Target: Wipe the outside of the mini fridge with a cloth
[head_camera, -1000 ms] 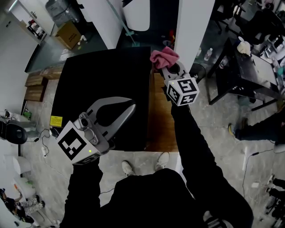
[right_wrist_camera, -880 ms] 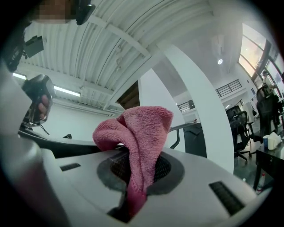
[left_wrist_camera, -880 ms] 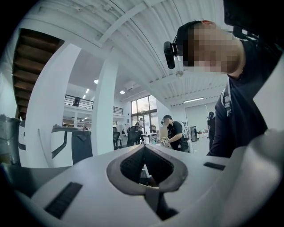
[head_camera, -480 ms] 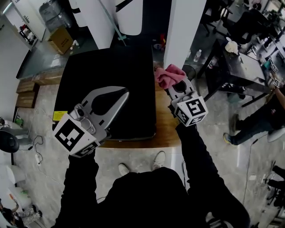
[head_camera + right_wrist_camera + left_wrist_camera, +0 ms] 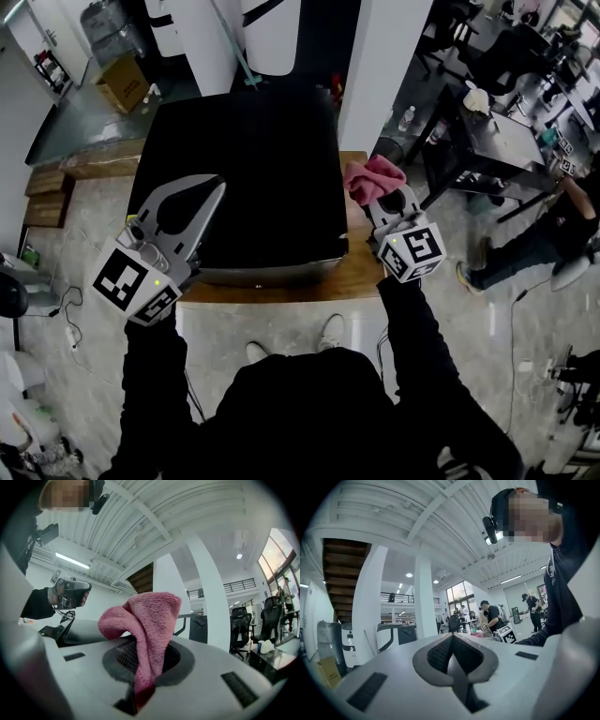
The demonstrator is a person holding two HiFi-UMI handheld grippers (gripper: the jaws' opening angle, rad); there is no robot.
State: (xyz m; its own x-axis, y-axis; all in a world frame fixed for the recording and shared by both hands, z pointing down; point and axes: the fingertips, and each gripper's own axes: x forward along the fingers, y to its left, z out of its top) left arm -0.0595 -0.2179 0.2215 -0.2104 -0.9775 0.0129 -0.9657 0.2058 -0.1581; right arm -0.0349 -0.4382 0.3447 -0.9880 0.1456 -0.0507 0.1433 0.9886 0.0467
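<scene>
Finds a black mini fridge (image 5: 239,178) standing on a wooden platform (image 5: 361,274), top face up. Locates the left gripper (image 5: 217,185) over the left edge of the fridge top, towards the front-left corner; jaws pressed together, nothing between them. Locates the right gripper (image 5: 386,195) off the fridge's right edge, above the platform's right end; jaws clamped on a pink cloth (image 5: 370,176), bunched fold standing above the tips. Cannot tell whether cloth and fridge side touch.
</scene>
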